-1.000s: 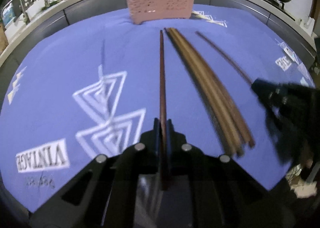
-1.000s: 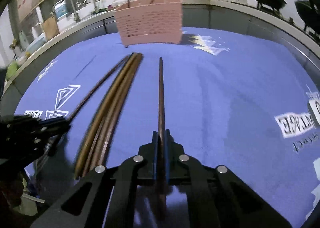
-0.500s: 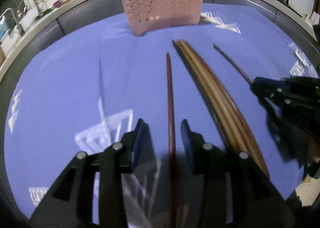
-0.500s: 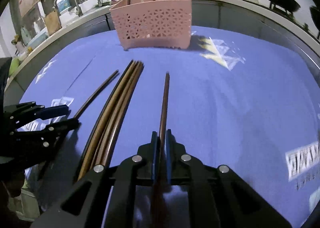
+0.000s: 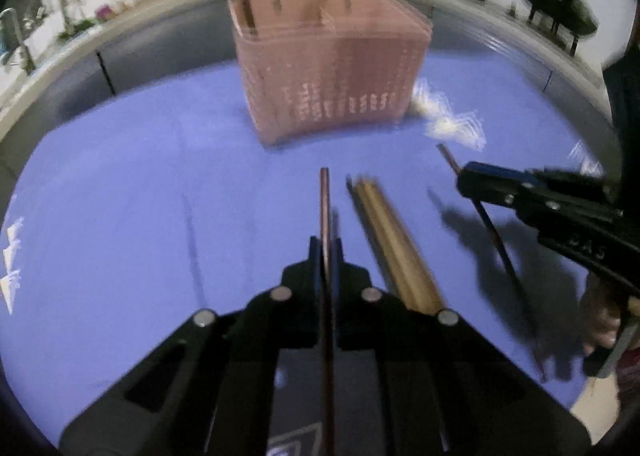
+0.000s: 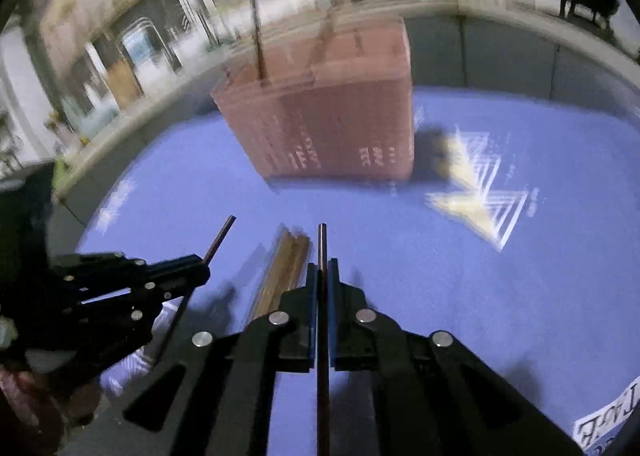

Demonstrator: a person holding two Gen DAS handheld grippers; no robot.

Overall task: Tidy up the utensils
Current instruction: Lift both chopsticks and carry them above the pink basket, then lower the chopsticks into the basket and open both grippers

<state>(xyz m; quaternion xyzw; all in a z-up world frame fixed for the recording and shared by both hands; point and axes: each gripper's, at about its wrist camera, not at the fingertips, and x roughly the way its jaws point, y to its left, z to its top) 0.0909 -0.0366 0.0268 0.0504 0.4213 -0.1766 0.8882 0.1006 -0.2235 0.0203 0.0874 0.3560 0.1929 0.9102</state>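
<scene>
A pink perforated basket point(image 5: 332, 72) point(image 6: 332, 116) stands at the far side of the blue cloth point(image 5: 140, 196), with two sticks upright in it. My left gripper point(image 5: 325, 244) is shut on a dark brown chopstick point(image 5: 325, 200) that points at the basket. My right gripper point(image 6: 322, 266) is shut on a second dark chopstick point(image 6: 322, 244), also aimed at the basket. Each gripper shows in the other's view, the right gripper point(image 5: 466, 176) and the left gripper point(image 6: 202, 268), both above the cloth. A bundle of lighter brown chopsticks point(image 5: 392, 240) point(image 6: 286, 268) lies on the cloth between them.
White triangle prints point(image 6: 476, 192) and lettering mark the cloth. A grey counter edge point(image 5: 160, 44) curves behind the basket. Black woks point(image 5: 556, 12) sit on a stove at the back right, and a sink tap point(image 5: 16, 32) with bottles is at the back left.
Both grippers have risen and moved closer to the basket, carrying their chopsticks. The left jaws stood open around their chopstick half a second ago and are shut on it again.
</scene>
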